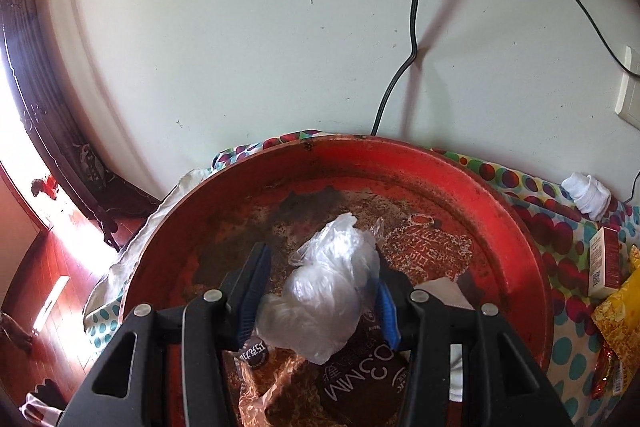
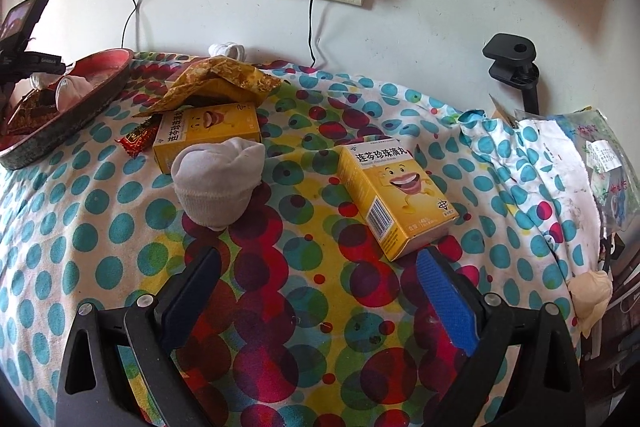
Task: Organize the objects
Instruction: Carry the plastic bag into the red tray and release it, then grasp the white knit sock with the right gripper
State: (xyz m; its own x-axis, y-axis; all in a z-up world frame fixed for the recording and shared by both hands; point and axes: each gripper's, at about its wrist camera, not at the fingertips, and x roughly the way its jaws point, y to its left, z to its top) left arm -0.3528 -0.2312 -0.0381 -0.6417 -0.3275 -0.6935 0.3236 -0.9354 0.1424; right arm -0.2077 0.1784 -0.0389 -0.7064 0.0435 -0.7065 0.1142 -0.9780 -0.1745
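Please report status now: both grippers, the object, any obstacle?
Left gripper shut on plastic bag, over red tray. Right gripper open, empty, above tablecloth. Yellow box just ahead.

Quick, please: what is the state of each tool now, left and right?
Left tool: closed on the plastic bag, over the red tray.
Right tool: open, holding nothing.
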